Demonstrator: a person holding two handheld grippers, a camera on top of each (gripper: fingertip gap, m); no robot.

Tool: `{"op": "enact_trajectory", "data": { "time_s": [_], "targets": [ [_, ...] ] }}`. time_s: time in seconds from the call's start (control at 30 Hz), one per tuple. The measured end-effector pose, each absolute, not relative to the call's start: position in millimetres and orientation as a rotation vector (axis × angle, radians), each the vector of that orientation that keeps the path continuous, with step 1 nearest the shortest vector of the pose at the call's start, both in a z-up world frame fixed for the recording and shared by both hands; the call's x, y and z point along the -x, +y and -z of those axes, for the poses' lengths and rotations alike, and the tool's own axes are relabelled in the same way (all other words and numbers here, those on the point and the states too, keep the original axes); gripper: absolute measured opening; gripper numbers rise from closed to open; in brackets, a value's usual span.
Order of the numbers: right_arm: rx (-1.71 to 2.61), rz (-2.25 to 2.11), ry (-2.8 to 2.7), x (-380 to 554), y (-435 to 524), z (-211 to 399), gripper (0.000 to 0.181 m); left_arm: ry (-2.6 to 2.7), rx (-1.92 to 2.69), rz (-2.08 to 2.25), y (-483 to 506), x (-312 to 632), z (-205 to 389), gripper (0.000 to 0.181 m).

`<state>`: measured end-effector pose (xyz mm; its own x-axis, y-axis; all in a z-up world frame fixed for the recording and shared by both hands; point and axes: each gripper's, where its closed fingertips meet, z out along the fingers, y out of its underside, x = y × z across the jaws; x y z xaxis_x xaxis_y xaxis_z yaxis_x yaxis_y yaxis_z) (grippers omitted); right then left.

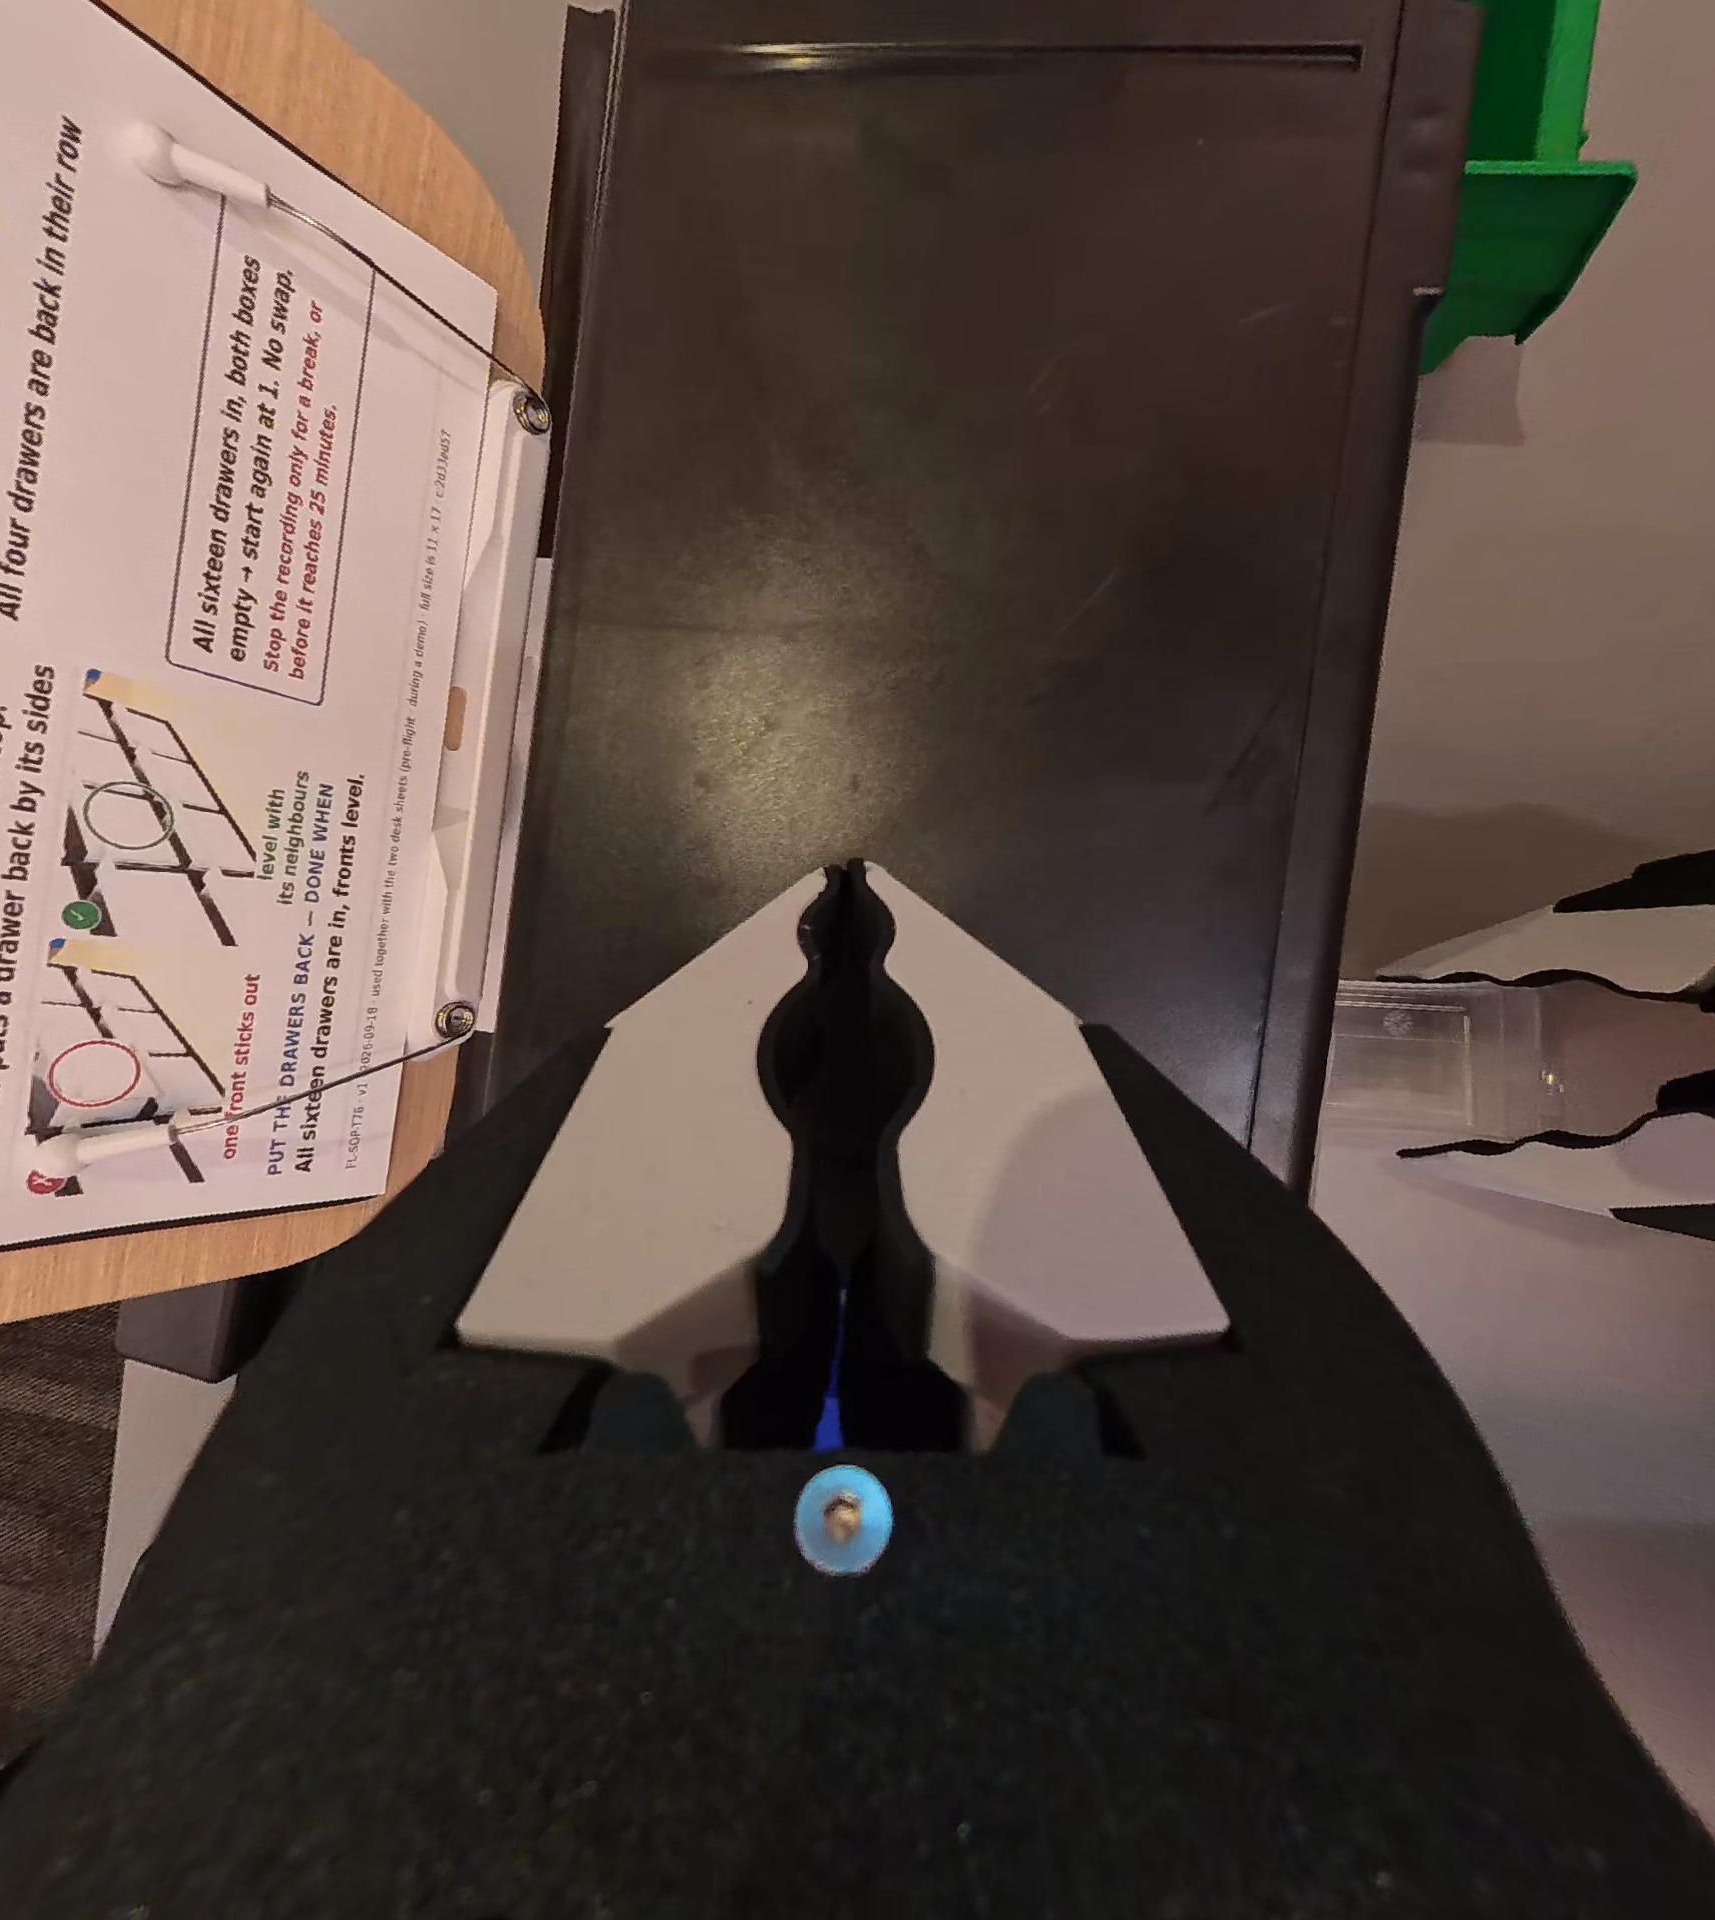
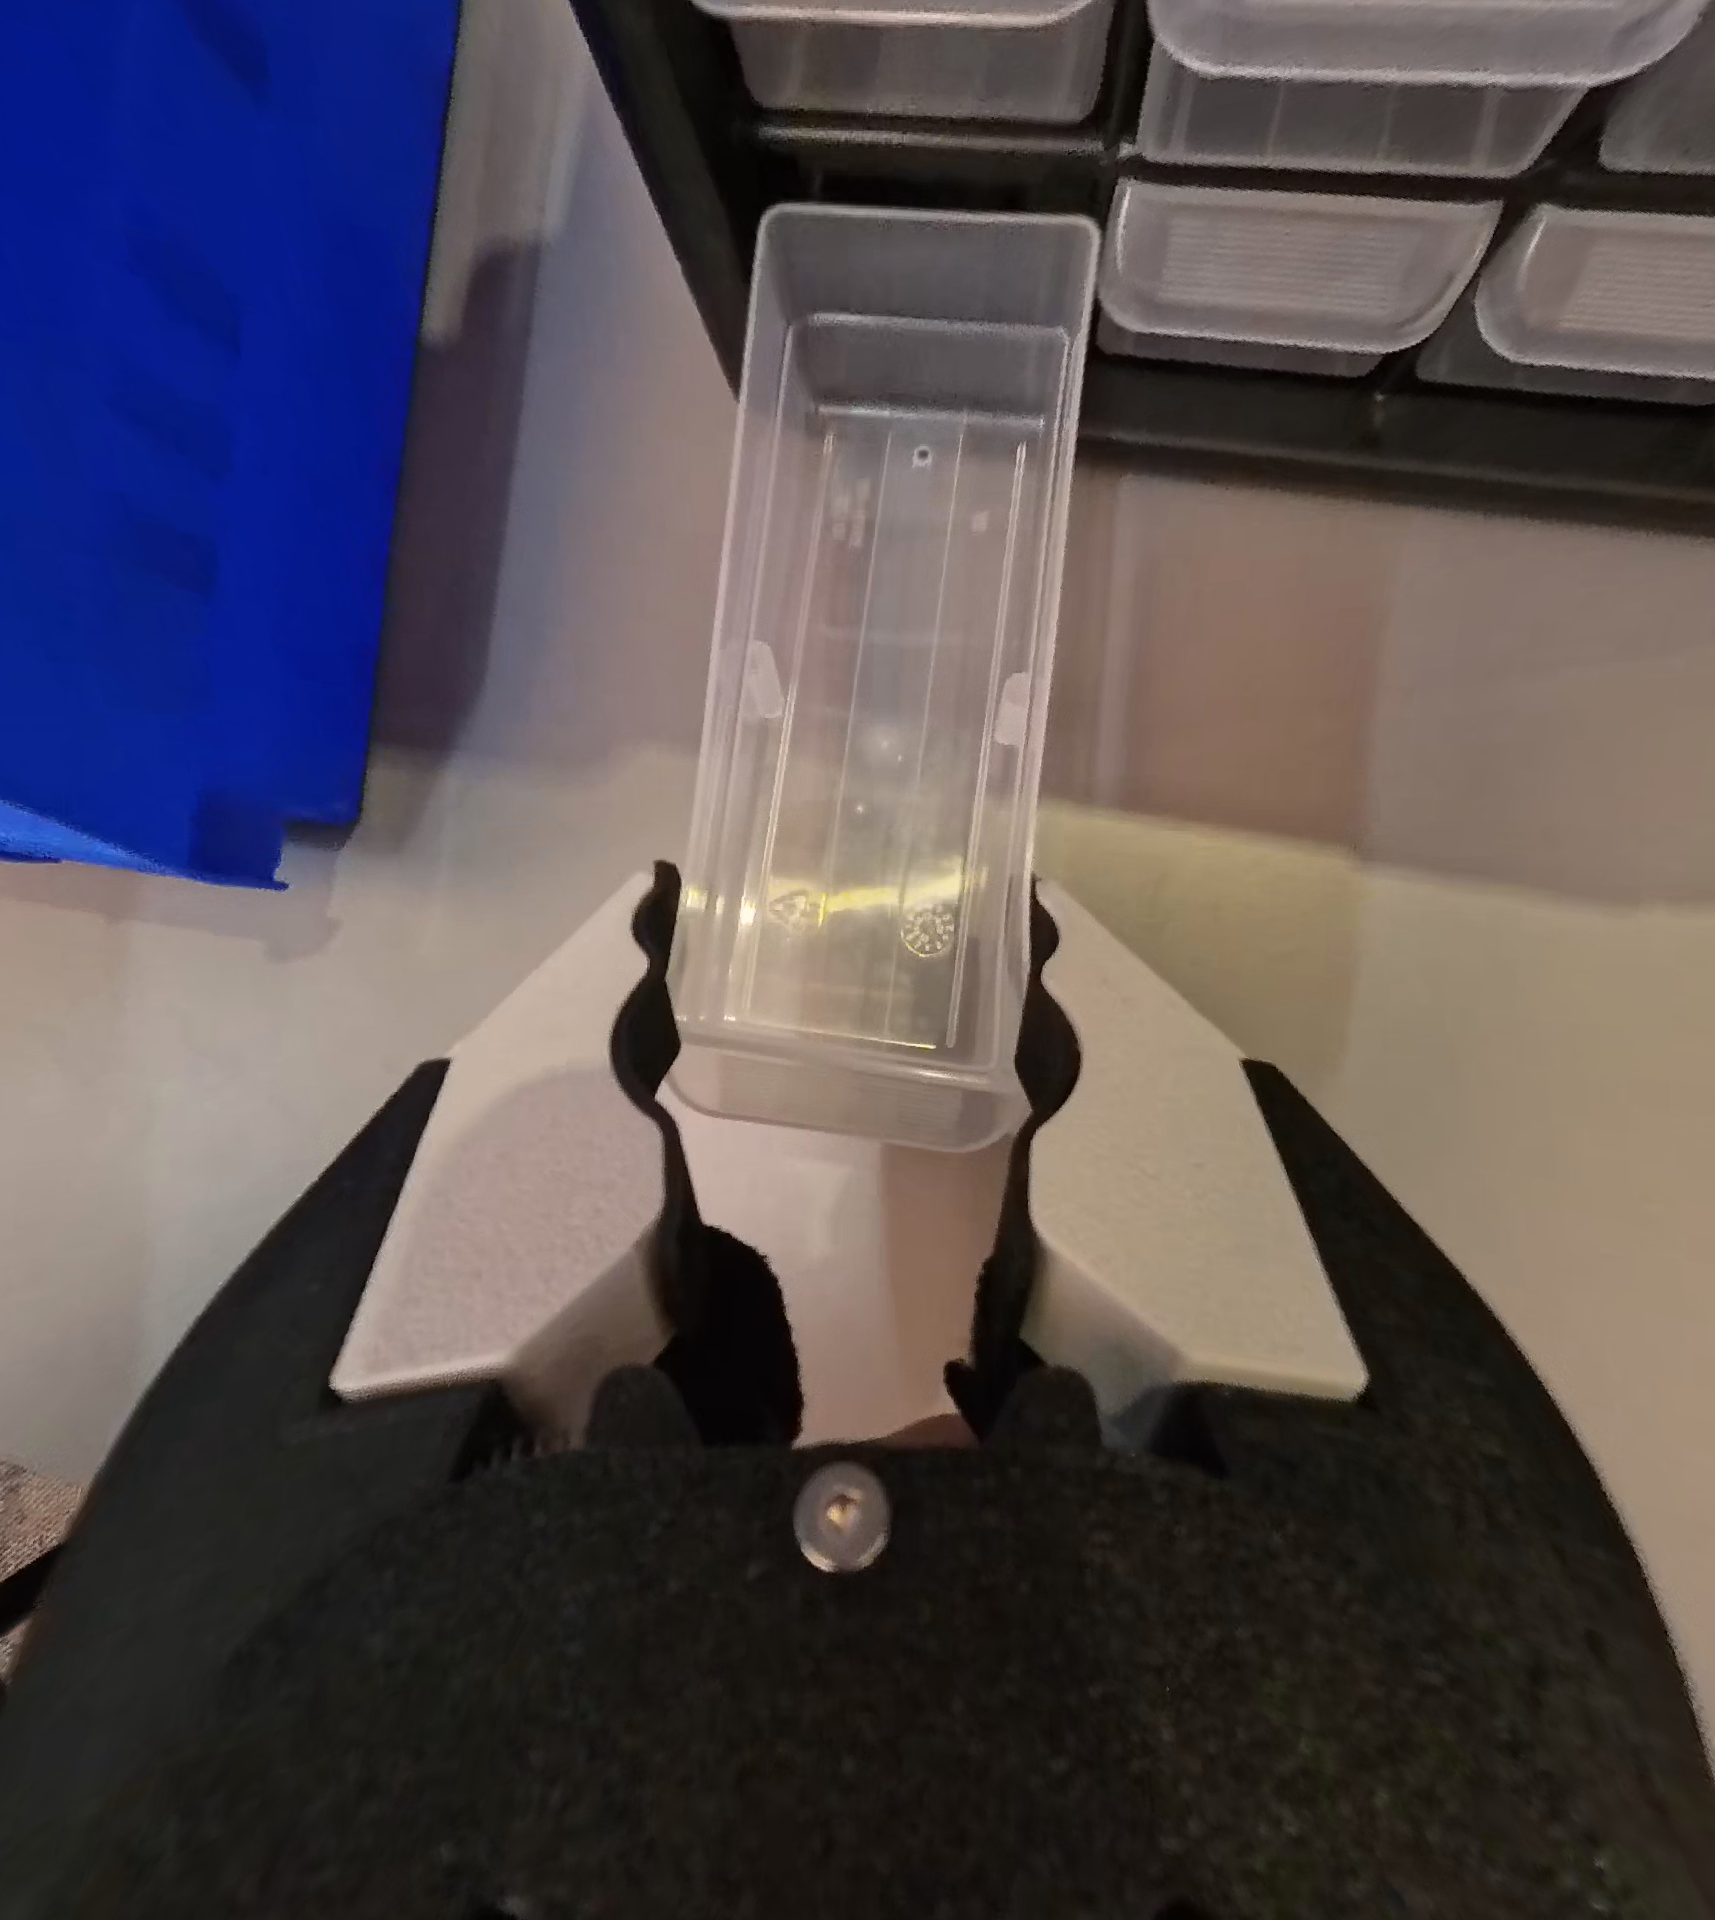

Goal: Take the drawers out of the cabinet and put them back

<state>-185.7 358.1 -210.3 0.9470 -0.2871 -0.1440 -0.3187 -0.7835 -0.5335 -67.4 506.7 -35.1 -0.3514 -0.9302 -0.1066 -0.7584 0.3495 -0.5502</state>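
My left gripper (image 1: 845, 873) is shut and empty, its tips resting on the flat top of the black cabinet (image 1: 957, 499). My right gripper (image 2: 842, 935) is shut on the near end of a clear plastic drawer (image 2: 894, 644), one finger on each side wall. The drawer's far end sits at a slot in the lower left corner of the black cabinet (image 2: 1352, 436). Other clear drawers (image 2: 1300, 265) sit in their slots to the right. In the left wrist view the right gripper (image 1: 1684, 1039) with the clear drawer (image 1: 1435, 1070) shows at the right edge.
A blue bin (image 2: 126, 416) stands left of the cabinet. A green bin (image 1: 1518, 208) is behind the cabinet on the right. A printed sheet (image 1: 157, 675) lies on a wooden board (image 1: 105, 1288) to the left. The white table (image 2: 1455, 1039) lies in front.
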Motion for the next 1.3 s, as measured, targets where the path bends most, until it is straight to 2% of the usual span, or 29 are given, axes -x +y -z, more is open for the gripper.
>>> {"op": "enact_trajectory", "data": {
  "time_s": [1.3],
  "targets": [
    [2.721,-0.129,0.427,190.0,358.3,207.7,0.064,2.216,1.485,0.607,507.1,67.3,34.8,0.0]
  ]
}}
